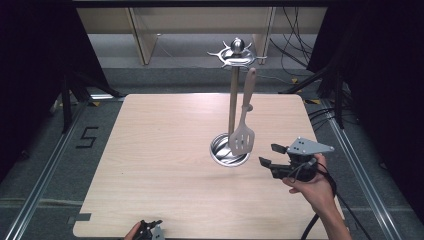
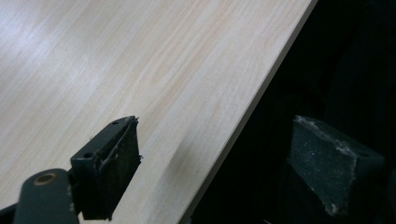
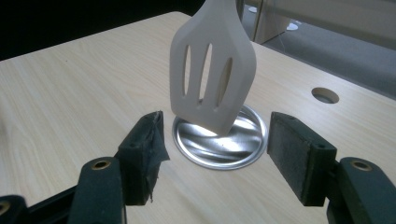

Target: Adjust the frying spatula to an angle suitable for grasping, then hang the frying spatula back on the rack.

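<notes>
right gripper gapes beside spatula hanging on rack.

Light wood table; grey floor marked 5; black cables behind.

Both tools seemingly open, empty

A pale slotted spatula hangs upright from the steel rack, blade just above the round base.
</notes>
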{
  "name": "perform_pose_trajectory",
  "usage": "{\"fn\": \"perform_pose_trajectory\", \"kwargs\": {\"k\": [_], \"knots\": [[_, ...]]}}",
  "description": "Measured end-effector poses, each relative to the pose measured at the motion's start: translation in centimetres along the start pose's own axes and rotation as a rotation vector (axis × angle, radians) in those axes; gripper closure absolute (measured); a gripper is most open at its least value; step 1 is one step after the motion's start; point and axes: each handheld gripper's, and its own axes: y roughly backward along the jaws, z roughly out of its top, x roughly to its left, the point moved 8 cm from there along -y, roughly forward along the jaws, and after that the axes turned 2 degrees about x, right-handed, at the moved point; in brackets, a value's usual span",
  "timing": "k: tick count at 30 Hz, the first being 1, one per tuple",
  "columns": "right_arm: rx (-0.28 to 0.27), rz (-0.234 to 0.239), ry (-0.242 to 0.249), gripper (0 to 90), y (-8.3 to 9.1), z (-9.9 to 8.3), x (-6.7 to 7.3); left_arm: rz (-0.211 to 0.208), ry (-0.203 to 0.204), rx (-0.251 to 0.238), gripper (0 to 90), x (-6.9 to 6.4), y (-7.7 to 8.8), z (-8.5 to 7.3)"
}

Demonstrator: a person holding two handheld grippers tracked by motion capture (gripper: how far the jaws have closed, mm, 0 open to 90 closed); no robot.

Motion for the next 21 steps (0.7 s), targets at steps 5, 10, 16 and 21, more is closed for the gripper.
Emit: {"fn": "perform_pose_trajectory", "kwargs": {"k": [5,10,16,21], "knots": [[-0.009,0.006,0.0,37.5,0.2,-0.5,-0.1,-0.001,0.014,-0.003,15.6,0.2,0.1,0.0],[0.026,0.012,0.009,37.3,0.1,-1.7,-0.1,-0.01,0.006,-0.013,15.6,0.0,0.0,0.1],[0.041,0.009,-0.008,37.0,0.0,-2.4,0.1,-0.018,0.004,-0.006,15.6,0.0,0.0,0.0],[0.053,0.03,-0.001,36.8,-0.2,-3.0,0.6,-0.006,0.007,0.0,15.6,0.1,0.0,-0.1]]}}
